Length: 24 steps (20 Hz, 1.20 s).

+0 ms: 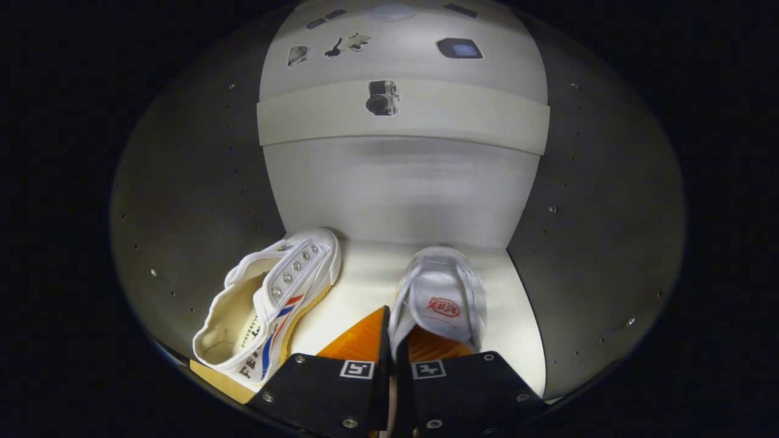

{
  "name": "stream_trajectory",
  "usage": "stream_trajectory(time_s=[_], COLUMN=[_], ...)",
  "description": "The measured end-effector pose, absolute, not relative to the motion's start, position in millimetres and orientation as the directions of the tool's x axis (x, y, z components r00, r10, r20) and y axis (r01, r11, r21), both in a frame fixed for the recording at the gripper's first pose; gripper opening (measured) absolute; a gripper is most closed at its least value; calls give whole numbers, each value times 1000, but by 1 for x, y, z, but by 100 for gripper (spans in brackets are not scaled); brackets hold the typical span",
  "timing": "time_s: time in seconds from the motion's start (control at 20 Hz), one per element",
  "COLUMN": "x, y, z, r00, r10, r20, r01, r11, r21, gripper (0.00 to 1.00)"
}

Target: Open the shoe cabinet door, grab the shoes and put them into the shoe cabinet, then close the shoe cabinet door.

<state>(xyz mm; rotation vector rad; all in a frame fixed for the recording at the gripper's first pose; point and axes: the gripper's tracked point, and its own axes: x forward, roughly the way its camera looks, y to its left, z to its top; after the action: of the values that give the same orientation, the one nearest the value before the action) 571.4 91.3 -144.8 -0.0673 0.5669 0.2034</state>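
Jaws pinching heel edge of right shoe (444, 298) inside cabinet (401, 194); left shoe (274, 298) already in at ten o'clock. Left: release by gripper (392, 359), door closing.

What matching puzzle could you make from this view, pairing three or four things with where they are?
Things:
1. striped shoe
2. second shoe
3. camera picture
4. gripper

Places:
A. on the white wall beyond the shoes
B. lying tilted on its side, left of the fingers
C. heel pinched between the fingers
D. closed on a shoe's heel

Pairs: 1-B, 2-C, 3-A, 4-D
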Motion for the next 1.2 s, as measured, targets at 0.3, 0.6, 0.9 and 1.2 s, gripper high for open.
stream_trajectory(time_s=[0.3, 0.6, 0.9, 1.2], x=[530, 446, 362, 263], y=[85, 86, 88, 95], z=[-118, -93, -68, -53], r00=[858, 885, 917, 949], r10=[153, 147, 137, 136], r20=[-490, -442, -374, -284], r01=[-172, -167, -147, -147], r11=[985, 986, 989, 989], r21=[5, -6, 0, -18], gripper=[9, 9, 9, 9])
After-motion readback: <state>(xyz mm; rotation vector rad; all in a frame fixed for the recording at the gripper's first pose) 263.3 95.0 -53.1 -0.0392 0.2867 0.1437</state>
